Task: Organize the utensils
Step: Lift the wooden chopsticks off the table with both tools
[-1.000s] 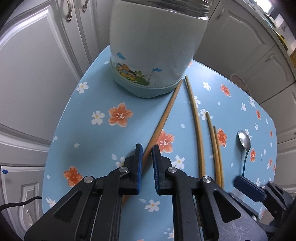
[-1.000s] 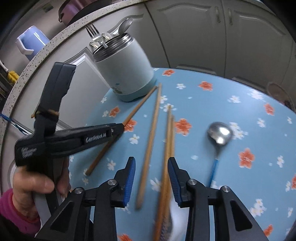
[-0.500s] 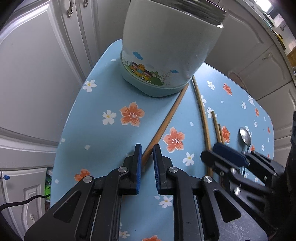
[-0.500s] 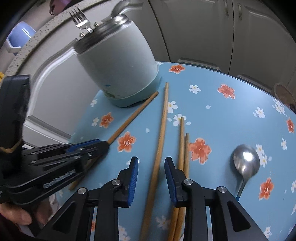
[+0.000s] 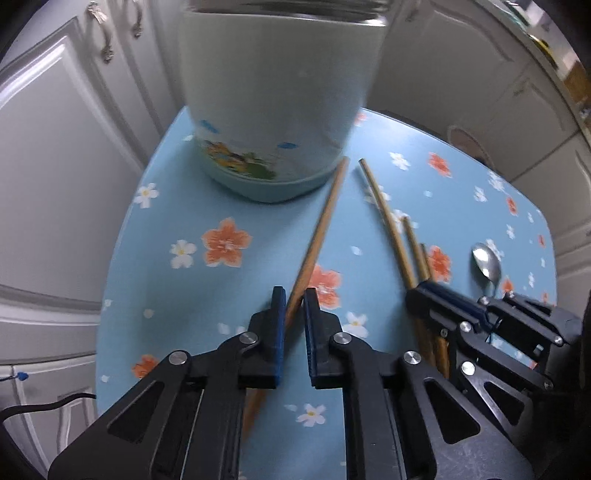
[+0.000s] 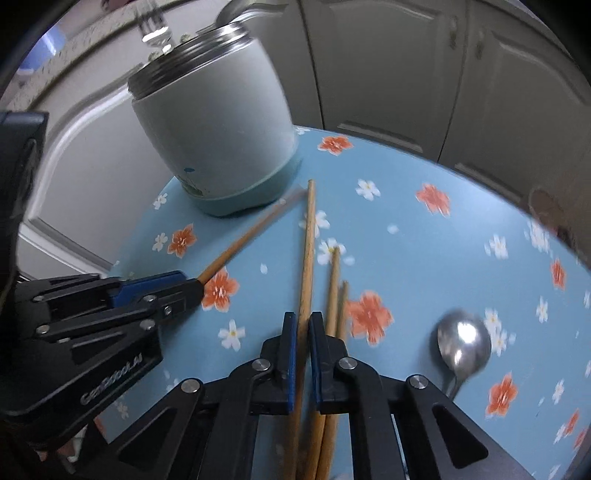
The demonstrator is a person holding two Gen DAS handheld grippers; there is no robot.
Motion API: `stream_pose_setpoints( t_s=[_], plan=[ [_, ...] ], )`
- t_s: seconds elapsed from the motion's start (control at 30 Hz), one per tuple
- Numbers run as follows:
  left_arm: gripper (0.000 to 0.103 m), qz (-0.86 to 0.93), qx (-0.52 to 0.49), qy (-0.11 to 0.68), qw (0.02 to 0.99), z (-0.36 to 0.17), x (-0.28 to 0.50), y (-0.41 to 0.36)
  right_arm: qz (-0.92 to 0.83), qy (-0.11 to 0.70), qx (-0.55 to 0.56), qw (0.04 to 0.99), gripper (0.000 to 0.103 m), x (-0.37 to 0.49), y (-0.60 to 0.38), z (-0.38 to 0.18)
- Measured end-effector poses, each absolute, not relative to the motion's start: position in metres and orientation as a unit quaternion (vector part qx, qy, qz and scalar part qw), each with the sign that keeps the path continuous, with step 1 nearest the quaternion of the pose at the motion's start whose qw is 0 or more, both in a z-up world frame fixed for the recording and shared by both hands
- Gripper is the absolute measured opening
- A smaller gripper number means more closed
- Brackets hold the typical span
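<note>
Tabletop (image 6: 424,258): right gripper (image 6: 303,325) jaws just closed on chopstick (image 6: 308,240).

Home kitchen: white panelled cabinet doors w/ metal handles (image 5: 105,33) far behind, speckled stone countertop edge (image 6: 74,40) far left, small blue flower-print table (image 6: 424,240) w/ pale-green steel-rimmed utensil jar (image 6: 218,136).

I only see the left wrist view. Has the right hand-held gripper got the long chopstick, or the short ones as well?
Observer: The right hand-held gripper has just been closing and is shut on the long chopstick alone.
Operator: And the two short chopsticks?
Observer: They lie on the table by its right finger, outside the jaws.
Operator: Anything in the jar already?
Observer: A fork and what looks like a spoon stick out of its top.
</note>
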State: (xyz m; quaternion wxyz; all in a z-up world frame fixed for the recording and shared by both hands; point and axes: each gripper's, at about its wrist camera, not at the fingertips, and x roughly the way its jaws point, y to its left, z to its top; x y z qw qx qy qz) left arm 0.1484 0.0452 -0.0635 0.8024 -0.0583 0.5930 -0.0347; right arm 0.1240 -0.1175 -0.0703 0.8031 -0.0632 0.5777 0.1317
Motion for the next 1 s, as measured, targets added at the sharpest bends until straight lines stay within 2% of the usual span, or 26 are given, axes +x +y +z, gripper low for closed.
stream_pose_setpoints(
  t_s=[0.33, 0.7, 1.0],
  plan=[
    [0.006, -0.063, -0.125, 0.588, 0.797, -0.053, 0.121, 0.061, 0.164, 0.558, 0.020, 0.813, 0.006, 0.092, -0.150, -0.042],
    [0.005, -0.072, -0.127, 0.578, 0.803, -0.036, 0.104, 0.067, 0.163, 0.545, 0.042, 0.821, 0.006, 0.085, -0.165, -0.025],
    [0.005, -0.044, -0.113, 0.601, 0.790, -0.058, 0.107, 0.058, 0.175, 0.567, 0.034, 0.804, 0.006, 0.084, -0.146, -0.042]
  ],
)
